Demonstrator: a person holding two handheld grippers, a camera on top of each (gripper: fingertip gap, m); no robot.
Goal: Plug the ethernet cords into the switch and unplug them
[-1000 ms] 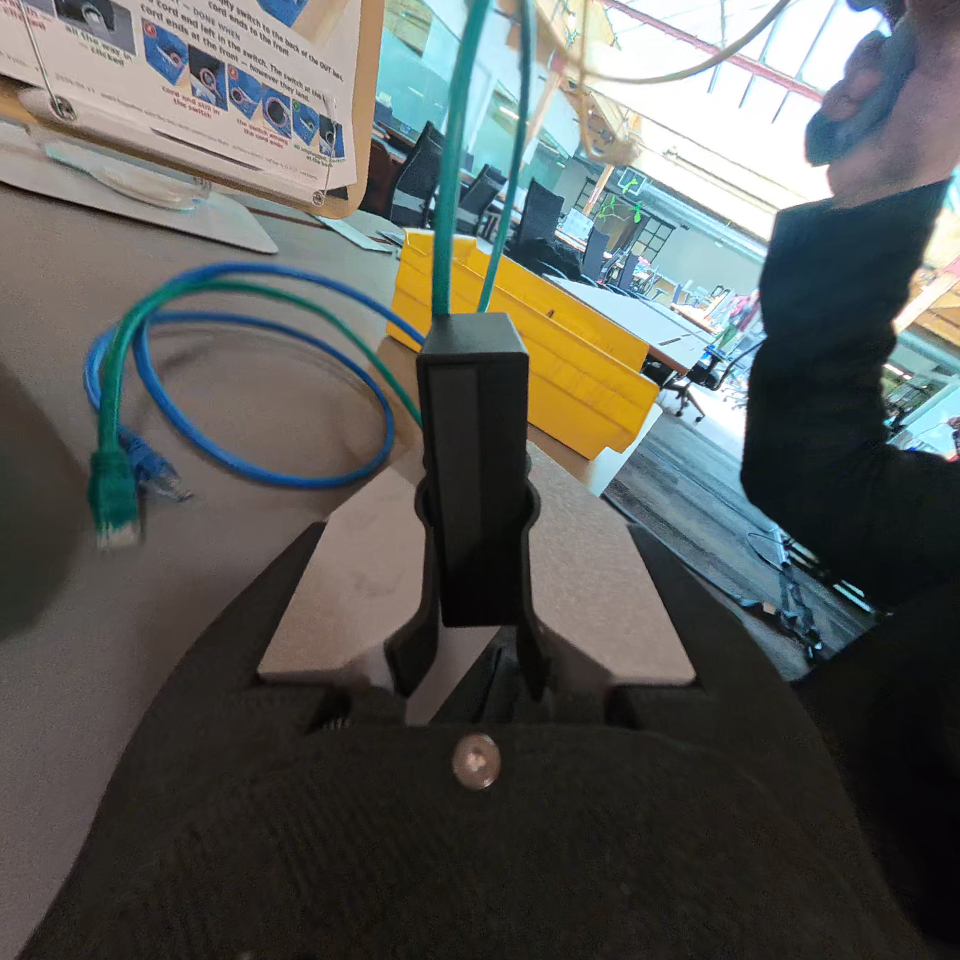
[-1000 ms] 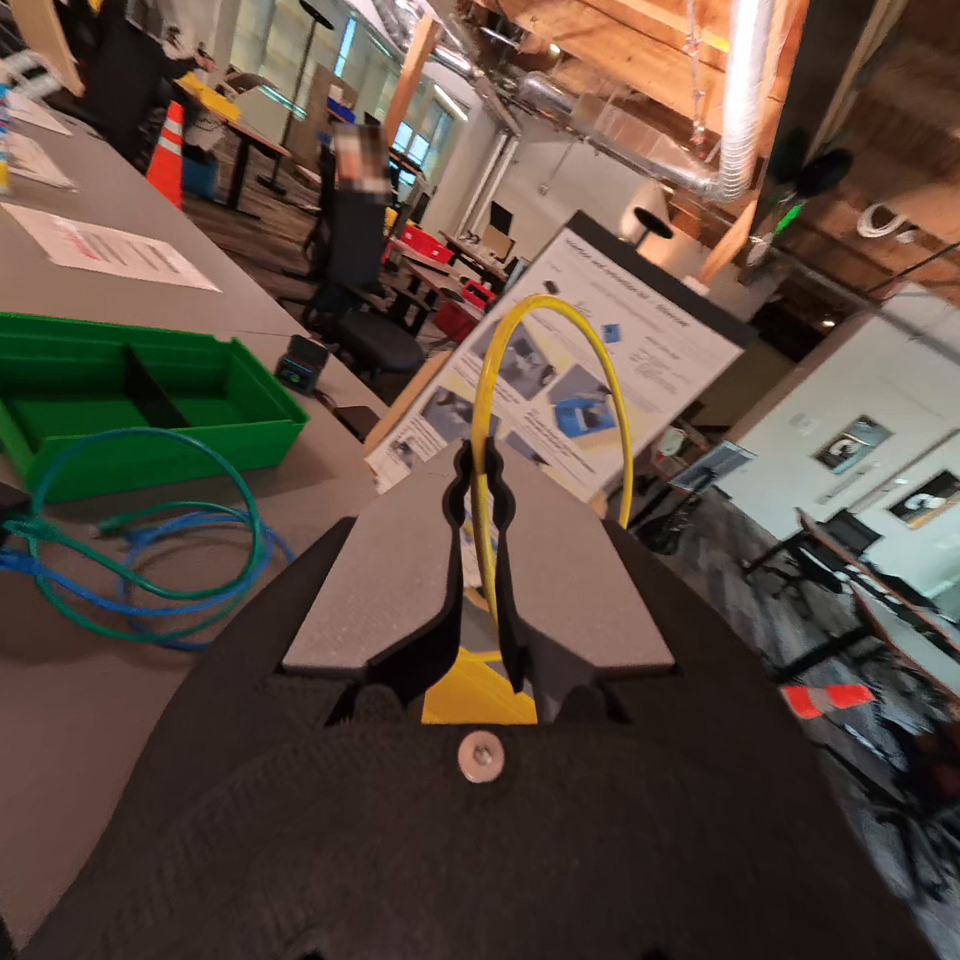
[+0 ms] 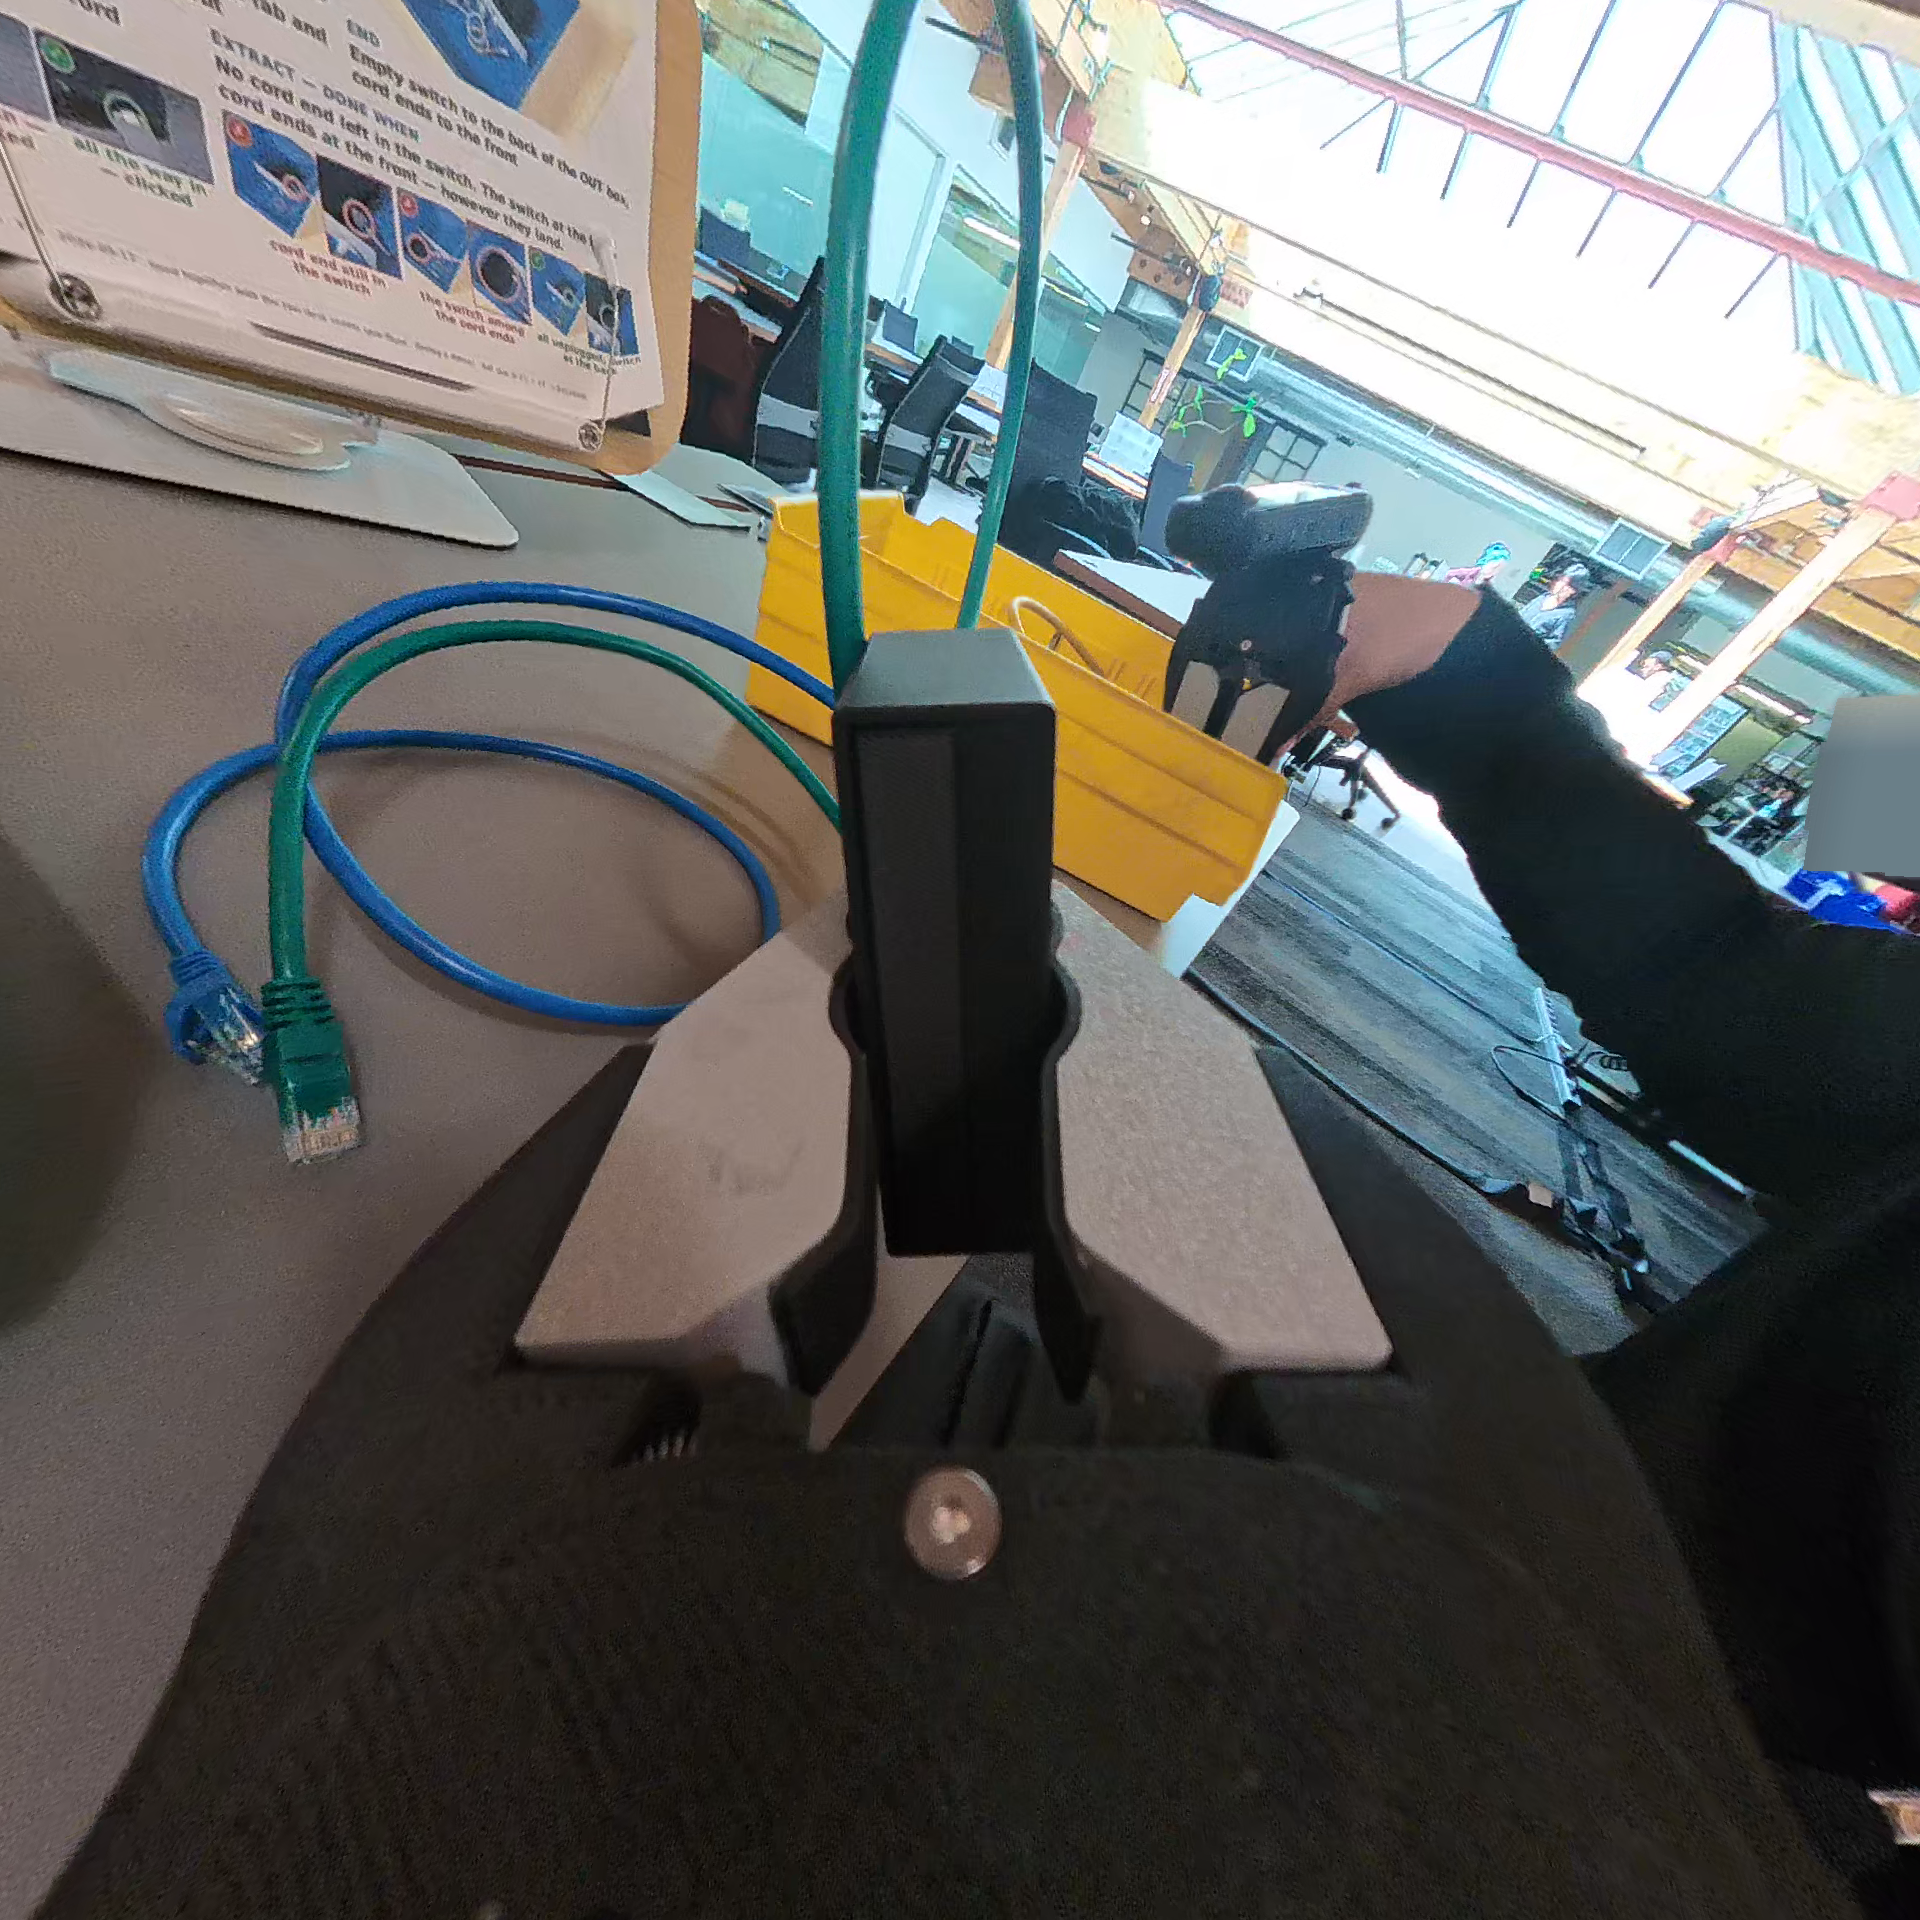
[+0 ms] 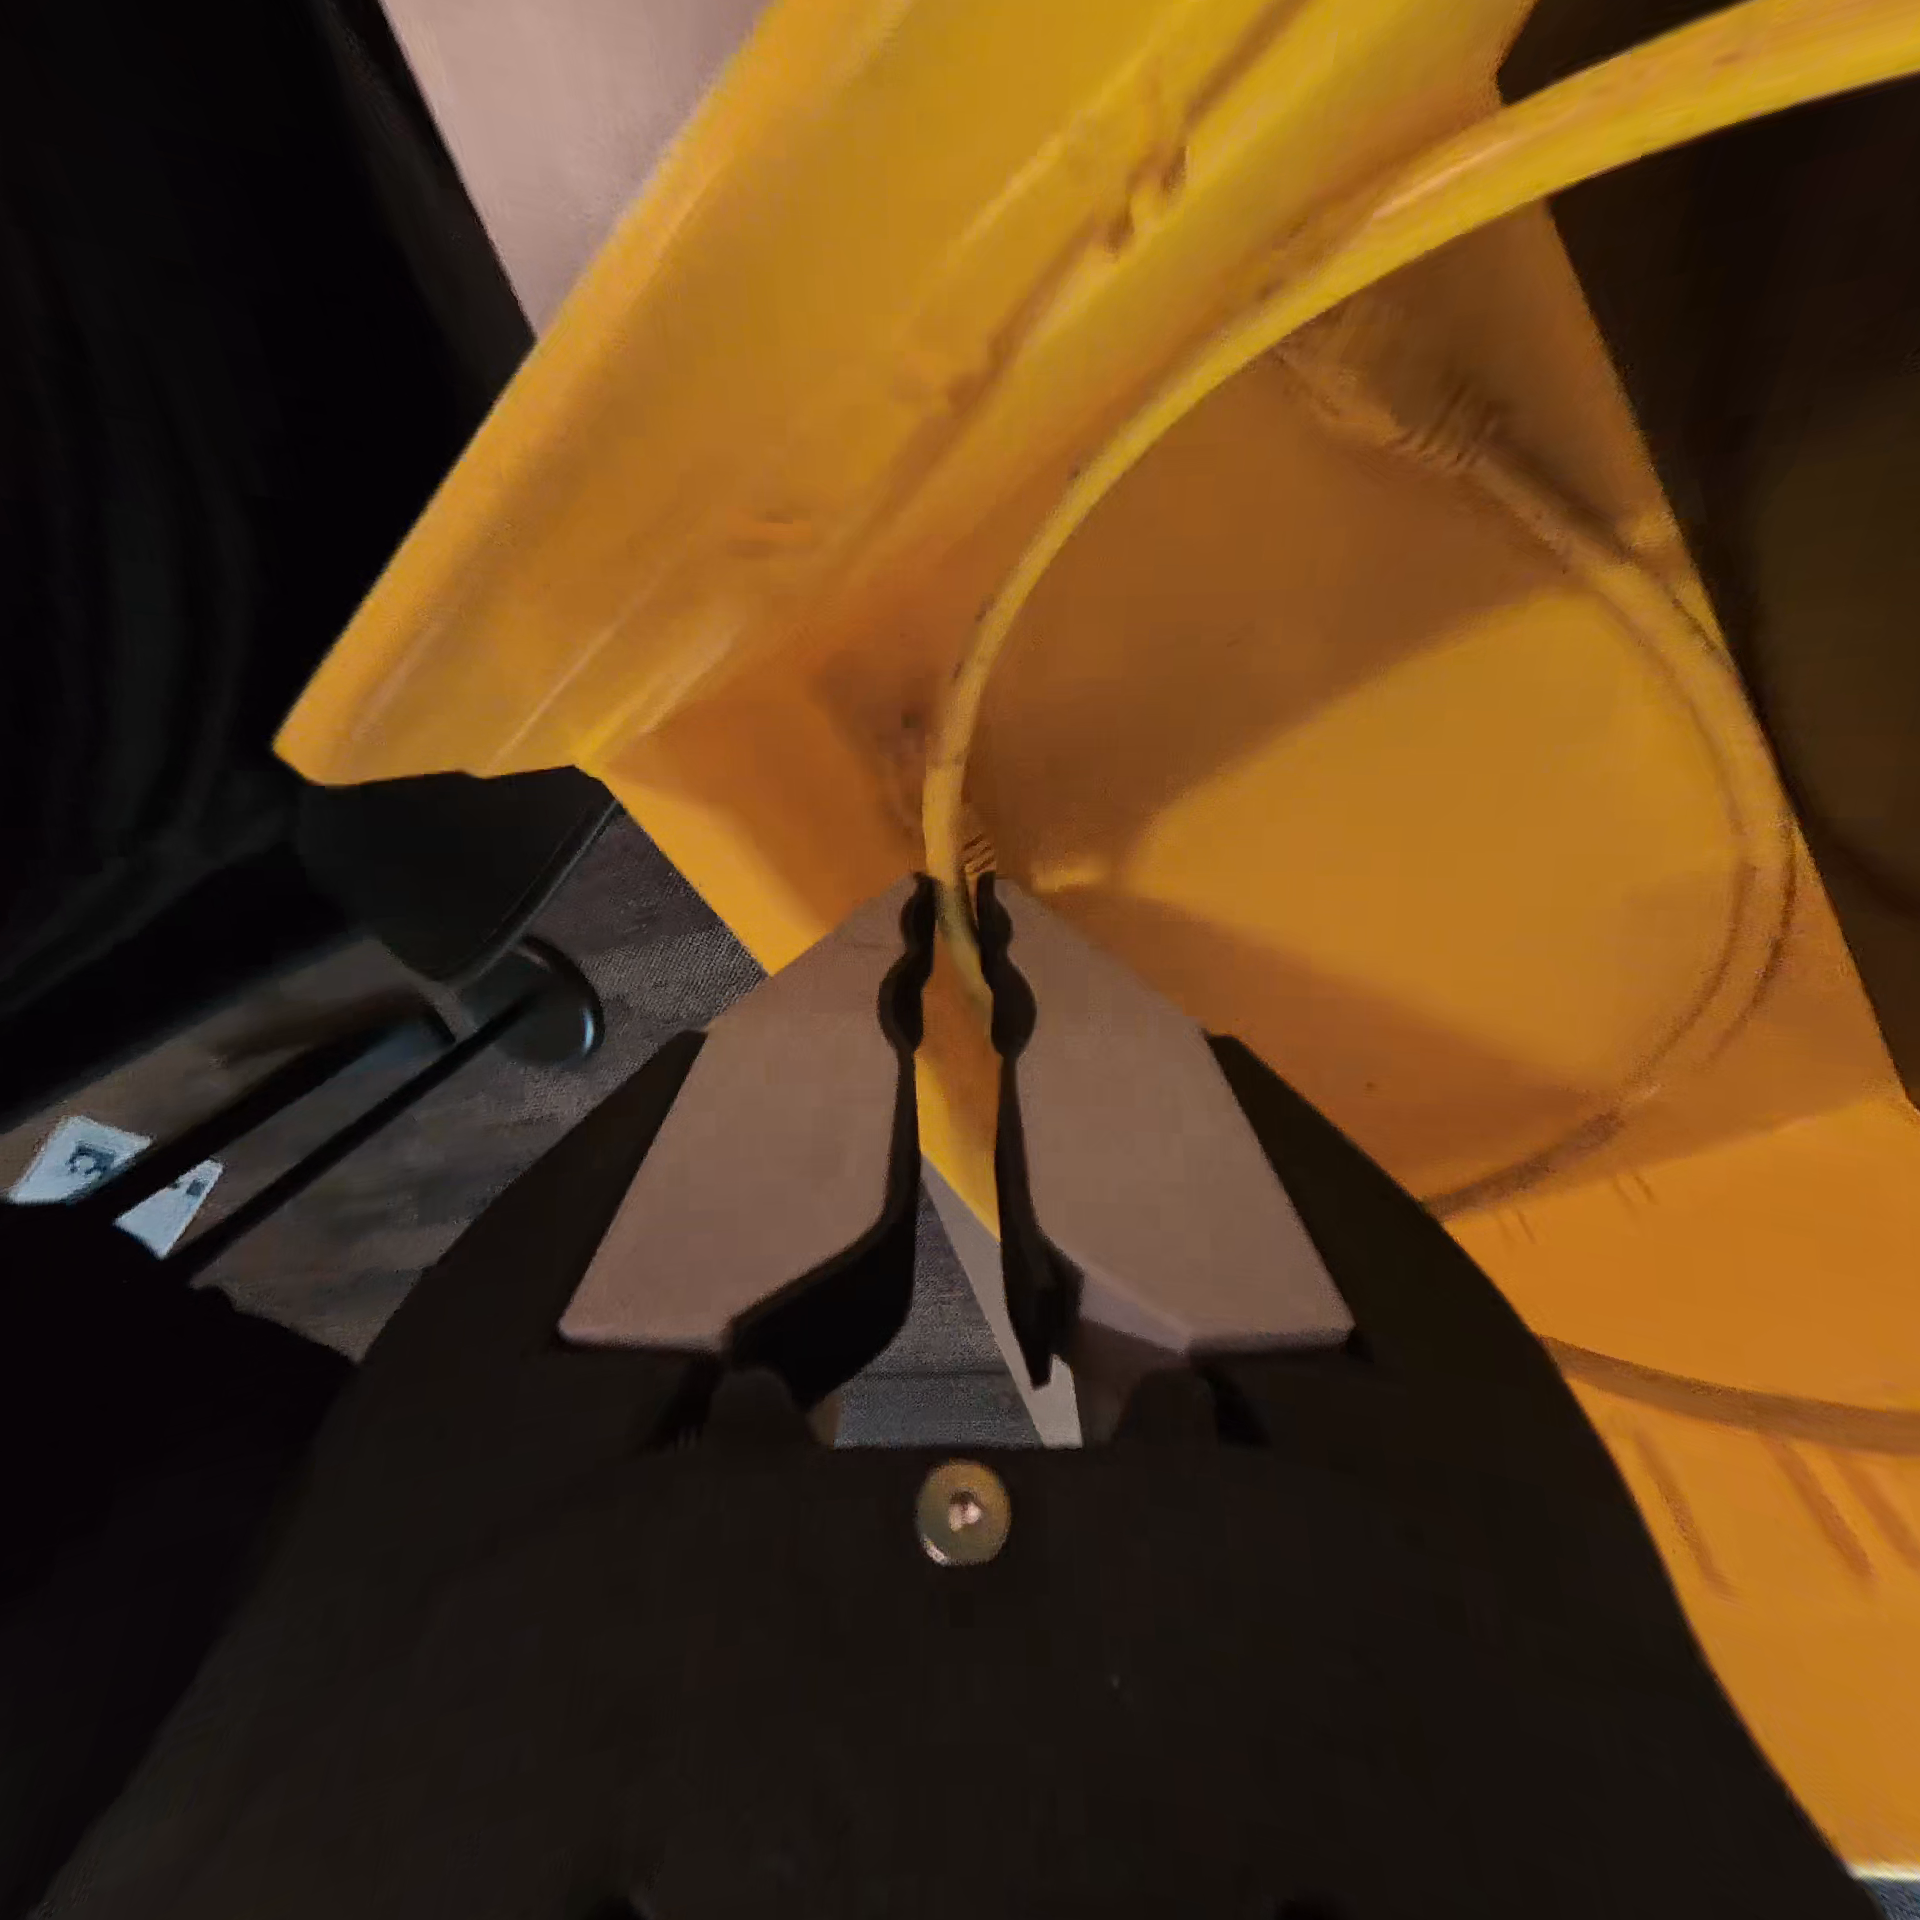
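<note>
My left gripper (image 3: 951, 997) is shut on the black switch (image 3: 935, 790) and holds it upright above the grey table (image 3: 520, 862). A green cord (image 3: 844, 312) loops up from the switch's top. A blue cord (image 3: 468, 966) and a green cord with a loose plug (image 3: 310, 1091) lie coiled on the table to the left. My right gripper (image 4: 951, 899) is shut on a yellow cord (image 4: 1049, 582), low inside the yellow bin (image 4: 727, 416). The cord curls along the bin's floor. The left wrist view shows the right gripper (image 3: 1247, 717) over the bin (image 3: 1143, 821).
An instruction sheet on a stand (image 3: 312, 208) stands at the table's back left. A dark blurred object (image 3: 42, 1091) sits at the left edge. The table ends just right of the bin, with floor (image 3: 1403, 987) beyond. A person's black sleeve (image 3: 1558, 831) reaches in from the right. The gap from one gripper's tips to the other's is roughly 35 cm.
My right gripper has come down from mid-air into the yellow bin with the yellow cord still in it. My left gripper has kept hold of the switch and barely moved.
</note>
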